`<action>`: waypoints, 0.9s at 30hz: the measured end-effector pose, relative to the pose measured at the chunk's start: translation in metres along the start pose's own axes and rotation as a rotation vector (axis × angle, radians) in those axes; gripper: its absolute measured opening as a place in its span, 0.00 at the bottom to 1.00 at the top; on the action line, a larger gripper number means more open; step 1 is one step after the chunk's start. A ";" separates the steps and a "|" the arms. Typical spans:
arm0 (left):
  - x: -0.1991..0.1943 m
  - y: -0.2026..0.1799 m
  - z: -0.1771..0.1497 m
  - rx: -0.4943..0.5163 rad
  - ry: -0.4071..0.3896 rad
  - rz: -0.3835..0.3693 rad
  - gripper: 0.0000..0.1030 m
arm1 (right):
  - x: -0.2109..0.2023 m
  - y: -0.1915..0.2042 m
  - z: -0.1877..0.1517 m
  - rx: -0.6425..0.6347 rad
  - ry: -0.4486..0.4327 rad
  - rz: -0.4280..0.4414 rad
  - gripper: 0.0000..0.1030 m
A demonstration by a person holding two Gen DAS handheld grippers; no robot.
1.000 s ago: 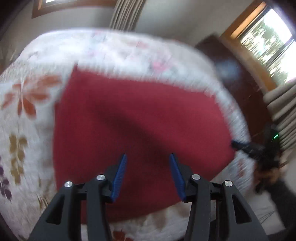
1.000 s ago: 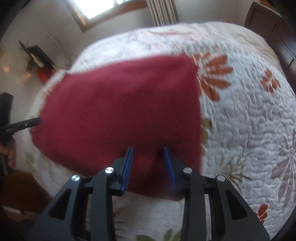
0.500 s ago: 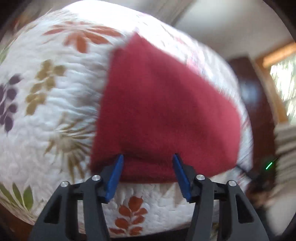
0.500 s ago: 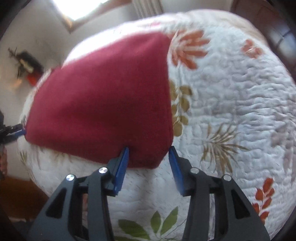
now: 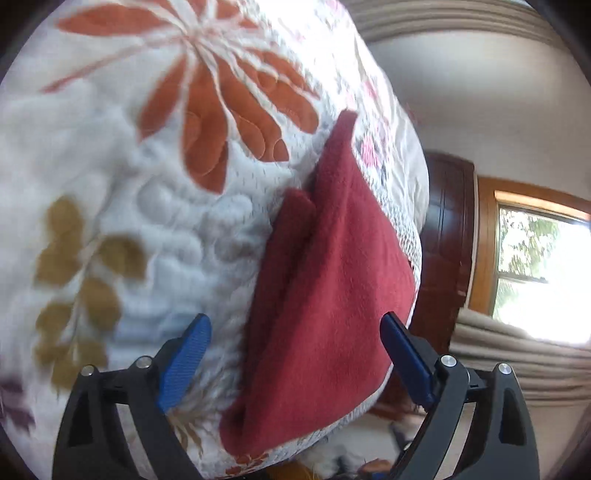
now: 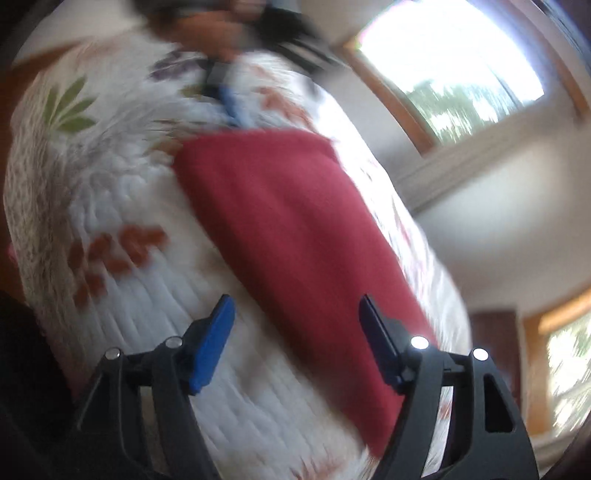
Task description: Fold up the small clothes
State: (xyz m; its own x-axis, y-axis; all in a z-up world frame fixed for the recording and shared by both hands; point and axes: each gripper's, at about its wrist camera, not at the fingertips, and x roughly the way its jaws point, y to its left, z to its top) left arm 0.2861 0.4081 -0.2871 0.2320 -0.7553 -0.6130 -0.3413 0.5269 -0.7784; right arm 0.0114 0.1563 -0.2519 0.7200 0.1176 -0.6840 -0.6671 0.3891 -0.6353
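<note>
— Two grippers, and neither has hold of anything. The left gripper (image 5: 295,354) has its blue fingers (image 5: 184,360) spread wide, with nothing pinched between them.

— And the red cloth (image 5: 325,295)?

— It lies on the bed (image 5: 129,166), over the white quilt with the orange and olive leaf print. In the left wrist view it runs from about 12 o'clock down to 6 o'clock, just ahead of the fingers. Along its 9 o'clock side a second layer shows, so the cloth is doubled over on itself. The orange flower sits at 11 o'clock from it.

— What about the right one?

— The right gripper (image 6: 297,343) is spread just as wide, and it grips nothing either. In its view the red cloth (image 6: 288,229) stretches from 12 o'clock down toward 5 o'clock, flat on the quilt of the bed (image 6: 129,295), and its lower end passes behind the finger at 3 o'clock. Whether that finger touches the fabric, I cannot tell; the picture is smeared.

— Anything else in sight?

— A blurred hand (image 6: 210,33) at the 12 o'clock edge of the right view. A window (image 6: 454,62) stands at 2 o'clock there.
</note>
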 end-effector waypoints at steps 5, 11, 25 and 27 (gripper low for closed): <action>0.007 0.010 0.016 0.007 0.085 -0.085 0.91 | 0.039 0.056 0.056 -0.210 0.063 -0.109 0.67; 0.006 0.019 0.038 -0.018 0.118 -0.172 0.92 | 0.069 0.073 0.084 -0.296 0.093 -0.196 0.67; 0.009 0.019 0.037 -0.073 0.158 -0.292 0.94 | 0.063 0.006 0.115 -0.024 0.137 -0.142 0.16; 0.016 0.013 0.038 -0.066 0.175 -0.273 0.94 | 0.059 -0.004 0.117 0.000 0.126 -0.146 0.16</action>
State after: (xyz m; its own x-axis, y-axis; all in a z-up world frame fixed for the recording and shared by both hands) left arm 0.3196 0.4180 -0.3123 0.1654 -0.9236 -0.3458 -0.3479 0.2734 -0.8968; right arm 0.0791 0.2689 -0.2482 0.7792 -0.0552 -0.6243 -0.5578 0.3932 -0.7309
